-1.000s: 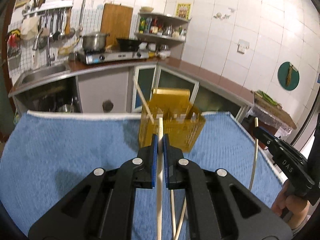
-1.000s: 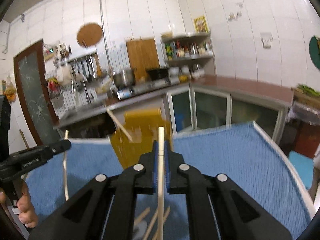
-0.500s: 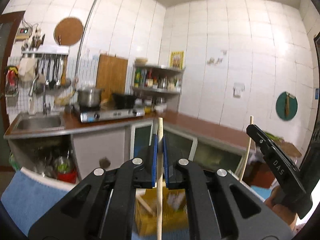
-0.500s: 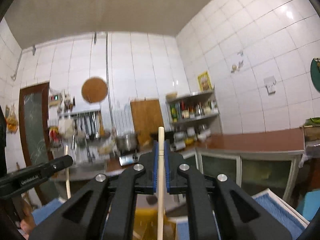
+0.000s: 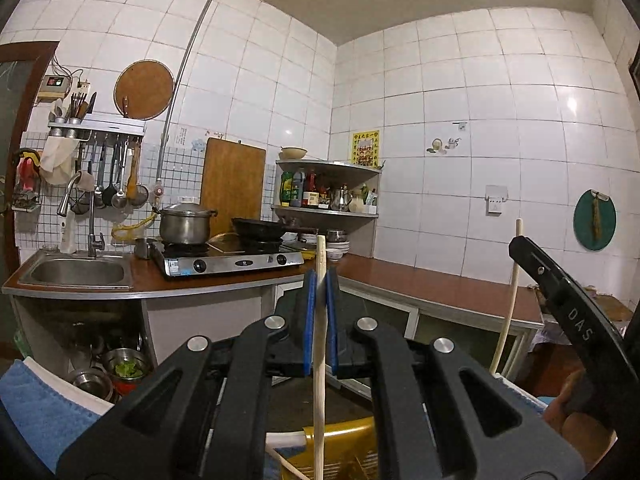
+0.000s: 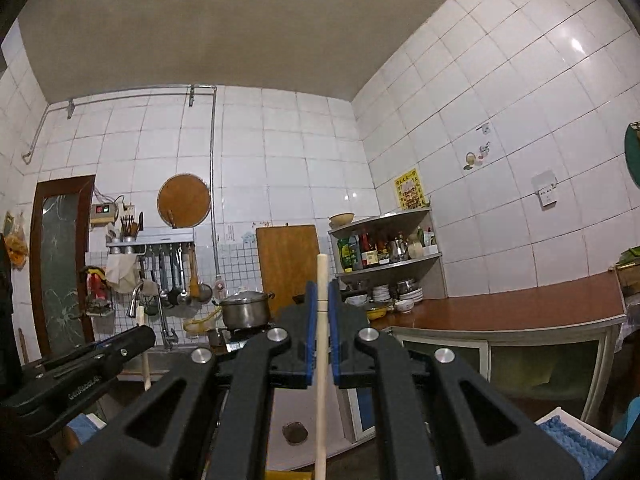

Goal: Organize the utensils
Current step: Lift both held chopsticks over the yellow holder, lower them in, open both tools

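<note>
My left gripper (image 5: pixel 320 280) is shut on a pale wooden chopstick (image 5: pixel 319 380) that stands upright between its blue pads. Below it the rim of the yellow plastic utensil basket (image 5: pixel 344 440) shows, with another chopstick (image 5: pixel 286 466) leaning in it. My right gripper (image 6: pixel 321 292) is shut on a second upright chopstick (image 6: pixel 321 380). In the left wrist view the right gripper (image 5: pixel 560 300) is at the right with its chopstick (image 5: pixel 508 300). In the right wrist view the left gripper (image 6: pixel 80 368) is at the left.
Both grippers are raised and tilted up toward the kitchen wall. A blue towel (image 5: pixel 36 412) covers the table below. Behind stand a sink (image 5: pixel 76 272), a gas stove (image 5: pixel 228 258) with a pot, and a brown counter (image 5: pixel 420 280).
Both grippers have lifted and tilted upward with their chopsticks. The blue towel and yellow basket have dropped to the bottom edge of both views.
</note>
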`<move>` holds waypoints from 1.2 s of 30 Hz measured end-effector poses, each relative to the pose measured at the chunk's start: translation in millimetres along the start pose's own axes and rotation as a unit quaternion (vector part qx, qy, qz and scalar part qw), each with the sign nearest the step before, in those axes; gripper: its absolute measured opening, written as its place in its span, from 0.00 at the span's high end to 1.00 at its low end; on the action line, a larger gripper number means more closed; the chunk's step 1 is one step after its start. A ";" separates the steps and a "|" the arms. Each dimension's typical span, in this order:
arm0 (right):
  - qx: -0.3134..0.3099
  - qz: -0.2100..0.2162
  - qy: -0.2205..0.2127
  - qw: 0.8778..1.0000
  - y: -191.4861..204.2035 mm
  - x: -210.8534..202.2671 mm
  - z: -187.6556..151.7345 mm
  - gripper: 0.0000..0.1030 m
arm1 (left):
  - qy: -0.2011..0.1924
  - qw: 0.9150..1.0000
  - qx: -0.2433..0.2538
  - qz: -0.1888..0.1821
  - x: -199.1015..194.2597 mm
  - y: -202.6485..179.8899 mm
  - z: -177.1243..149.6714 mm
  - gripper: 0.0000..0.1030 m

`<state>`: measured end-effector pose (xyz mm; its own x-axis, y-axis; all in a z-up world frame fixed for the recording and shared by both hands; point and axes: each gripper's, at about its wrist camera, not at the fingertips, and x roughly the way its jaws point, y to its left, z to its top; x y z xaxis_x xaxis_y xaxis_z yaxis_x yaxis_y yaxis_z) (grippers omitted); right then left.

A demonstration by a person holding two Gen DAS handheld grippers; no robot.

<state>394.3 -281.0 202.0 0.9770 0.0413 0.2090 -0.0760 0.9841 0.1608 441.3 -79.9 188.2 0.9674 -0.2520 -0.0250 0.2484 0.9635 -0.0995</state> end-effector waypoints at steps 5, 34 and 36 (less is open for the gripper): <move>-0.003 0.023 0.021 1.000 -1.6 11.2 -19.2 0.94 | 0.016 1.000 -0.022 -0.006 16.0 12.8 -18.9 0.96; -0.017 0.069 0.187 0.980 -21.5 -0.6 -104.5 0.93 | 0.133 0.991 -0.018 0.007 -1.4 38.3 -89.6 0.96; -0.016 0.069 0.200 0.977 -20.4 -3.5 -101.8 0.93 | 0.141 0.990 -0.018 0.009 -7.6 39.4 -86.4 0.95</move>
<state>412.7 -283.5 99.7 0.9581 0.2325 -0.1672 -0.2130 0.9688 0.1263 439.5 -47.9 98.6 0.9184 -0.2548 -0.3027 0.2242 0.9655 -0.1325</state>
